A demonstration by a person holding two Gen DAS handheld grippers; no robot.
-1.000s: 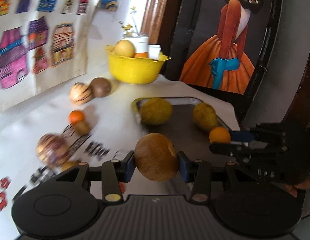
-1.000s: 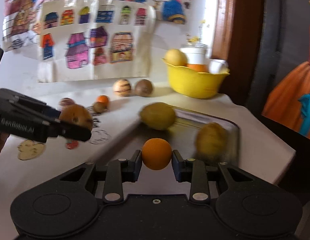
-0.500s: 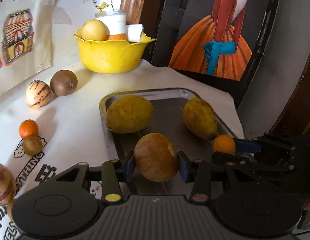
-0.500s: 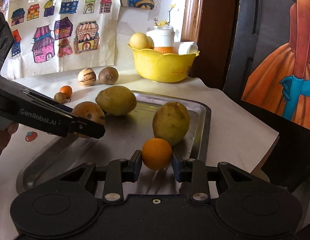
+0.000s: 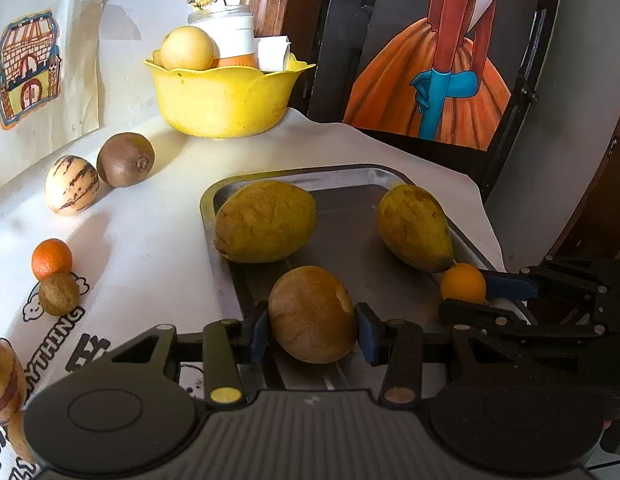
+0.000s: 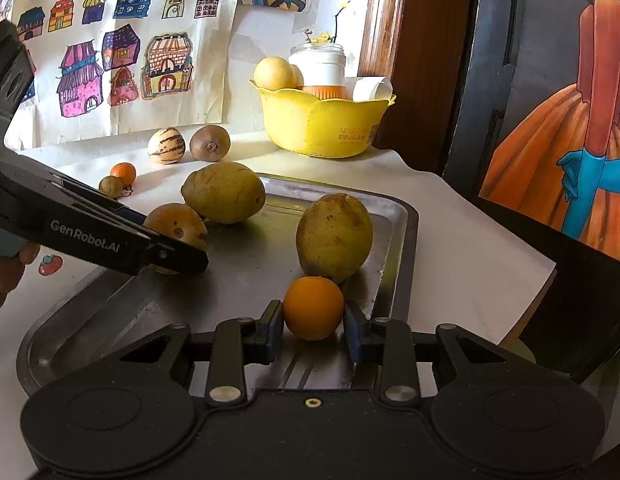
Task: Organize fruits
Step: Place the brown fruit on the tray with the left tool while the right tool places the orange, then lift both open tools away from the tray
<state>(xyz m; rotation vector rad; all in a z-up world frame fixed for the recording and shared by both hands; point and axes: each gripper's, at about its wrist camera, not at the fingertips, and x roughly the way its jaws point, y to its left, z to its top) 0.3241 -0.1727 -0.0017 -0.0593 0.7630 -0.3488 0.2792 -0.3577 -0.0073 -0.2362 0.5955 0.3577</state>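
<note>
- Fruit in both grips: the left gripper [image 5: 312, 330] is clamped on a brown oval fruit [image 5: 310, 314], and the right gripper [image 6: 313, 330] is pinched tight on a small orange [image 6: 313, 307].
- Both fruits are low over the metal tray [image 6: 402, 232]; whether either touches its floor I cannot tell.
- The brown oval fruit is held across its narrow waist, its long axis running roughly away from the camera and tilted, one end down toward the tray. The small orange is round, so it has no heading to mind.
- Step in hand, by my reading: setting these two down in the tray.
- To do it well, lower each until it rests on the metal before letting go, since both will roll. Lay the oval one on its side, along the tray.
- The small orange sits just beside the pear-shaped yellow fruit [image 6: 334, 236], near the tray's right rim; release it gently so that it does not nudge its neighbour.
- The big yellow fruit [image 5: 265, 221] lies at the far left corner, long axis across the tray.
- Outside, on the white cloth [image 5: 150, 240], wait a kiwi [image 5: 126, 159], a striped fruit [image 5: 71, 185] and a mandarin [image 5: 51, 259]; a yellow bowl [image 5: 222, 100] stands behind.
</note>
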